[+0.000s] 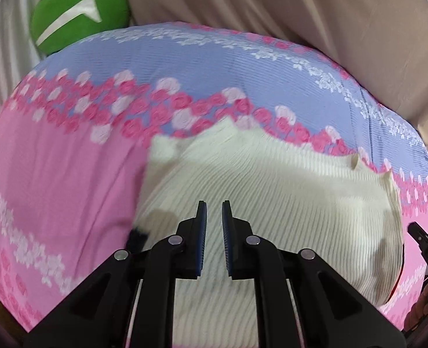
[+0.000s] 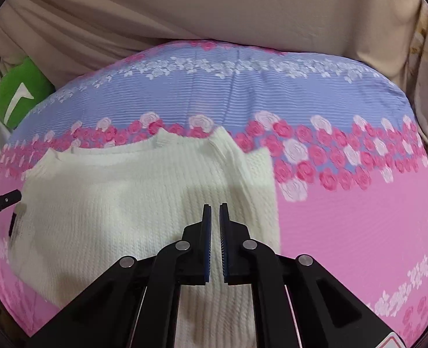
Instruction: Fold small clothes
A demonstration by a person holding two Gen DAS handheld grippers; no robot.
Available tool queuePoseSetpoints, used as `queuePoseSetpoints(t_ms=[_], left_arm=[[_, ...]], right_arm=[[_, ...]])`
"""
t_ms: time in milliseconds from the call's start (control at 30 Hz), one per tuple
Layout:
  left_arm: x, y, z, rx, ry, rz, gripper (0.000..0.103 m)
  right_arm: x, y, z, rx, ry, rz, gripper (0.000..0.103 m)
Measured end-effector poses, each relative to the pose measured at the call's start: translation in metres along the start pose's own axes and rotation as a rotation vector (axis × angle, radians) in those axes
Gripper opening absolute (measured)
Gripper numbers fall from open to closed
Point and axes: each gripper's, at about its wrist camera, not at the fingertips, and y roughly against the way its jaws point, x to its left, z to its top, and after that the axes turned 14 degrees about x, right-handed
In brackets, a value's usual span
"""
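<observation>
The cream ribbed sweater (image 2: pixel 132 203) lies flat on the pink and blue flowered sheet (image 2: pixel 344 232), already folded into a rough rectangle. Its long axis runs across the bed, from your left side to your right side, and the neckline edge is on the far side, touching the band of pink roses.

Your right gripper (image 2: pixel 215 207) hangs above the right part of the sweater, near a raised fold which runs away from you. Its jaws are pressed almost together, with only a thin gap, and nothing is pinched between them. Your left gripper (image 1: pixel 214 204) hangs above the left-middle part of the sweater (image 1: pixel 271 191), jaws also nearly together and empty. The left view is blurred, so I cannot tell if the dark small patch at the left edge of the cloth is a label.

Both tongs stand over the garment, not beside it. For one more fold across the long axis, I judge that your right hand is nearer to the right short edge, and your left hand nearer to the left one; each must first spread the jaws and then go down to its edge.

Farther out there is a green cushion (image 1: pixel 77 11) at the far left corner and beige fabric (image 2: pixel 214 14) behind the bed.
</observation>
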Motion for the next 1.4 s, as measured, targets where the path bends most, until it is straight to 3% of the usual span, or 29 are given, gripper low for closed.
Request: queuePoseSetpoints(t_ms=[133,167,267,400,500,600,700,800,1000,1133,1233,1300,1400], left_arm=[[-0.001,-0.051,0.028,0.086,0.014,0.049,0.011],[0.003,-0.057,0.031,0.089,0.025,0.045,0.011],[0.018,-0.057,0.036,0.066,0.049,0.03,0.007],[0.026,-0.056,0.037,0.07,0.067,0.015,0.006],[0.018,-0.06,0.035,0.065,0.049,0.051,0.006],[0.013,-0.053,0.032,0.071,0.039,0.056,0.007],[0.009,-0.038,0.022,0.061,0.017,0.08,0.007],[0.003,-0.029,0.008,0.066,0.004,0.091,0.007],[-0.006,-0.019,-0.024,0.092,-0.026,0.097,0.007],[-0.008,-0.023,-0.047,0.126,-0.034,0.096,0.008],[-0.006,-0.023,-0.059,0.142,-0.034,0.101,0.008],[-0.004,-0.021,-0.066,0.139,-0.035,0.109,0.008],[0.007,-0.021,-0.076,0.155,-0.016,0.106,0.008]], right_arm=[[-0.001,-0.043,0.023,0.06,0.018,-0.06,0.006],[-0.009,-0.05,0.026,0.066,0.002,-0.081,0.002],[-0.04,-0.054,0.025,0.057,-0.089,-0.052,0.0],[-0.021,-0.032,0.018,0.013,-0.057,-0.061,0.0],[-0.016,-0.054,0.014,0.075,-0.027,-0.109,0.0],[-0.021,-0.042,0.012,0.051,-0.063,-0.082,0.0],[-0.016,-0.01,0.003,-0.011,-0.055,-0.051,0.0],[-0.008,0.005,-0.016,-0.01,-0.058,0.008,0.0],[0.03,-0.004,-0.071,0.085,0.014,0.058,0.001],[0.058,-0.039,-0.099,0.195,0.125,0.0,0.001],[0.064,-0.029,-0.102,0.177,0.119,0.016,0.007],[0.069,-0.01,-0.102,0.13,0.111,0.067,0.007],[0.083,-0.009,-0.108,0.132,0.157,0.062,0.007]])
